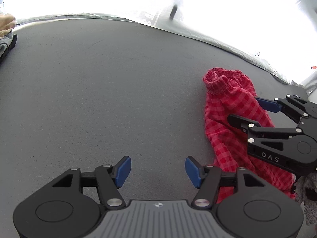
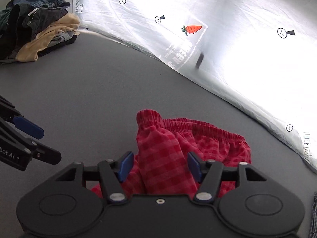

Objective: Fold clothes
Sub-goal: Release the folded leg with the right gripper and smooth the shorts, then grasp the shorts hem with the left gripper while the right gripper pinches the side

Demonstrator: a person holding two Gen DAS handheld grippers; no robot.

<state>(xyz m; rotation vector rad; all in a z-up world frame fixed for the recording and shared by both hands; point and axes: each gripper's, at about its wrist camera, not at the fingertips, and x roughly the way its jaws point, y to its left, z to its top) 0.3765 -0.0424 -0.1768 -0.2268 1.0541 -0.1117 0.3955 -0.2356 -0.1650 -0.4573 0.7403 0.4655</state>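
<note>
Shorts [image 2: 168, 154] in red checks are seen bunched low in the middle of the frame on the grey mat [image 2: 99, 91], between the spread fingers of the right gripper [image 2: 158, 166], while the left gripper [image 1: 158, 171] is held wide apart over bare mat.

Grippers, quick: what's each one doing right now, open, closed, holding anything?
Left gripper: open, empty, over the grey mat.
Right gripper: open, jaws straddling the red checked shorts, not clamped.
</note>
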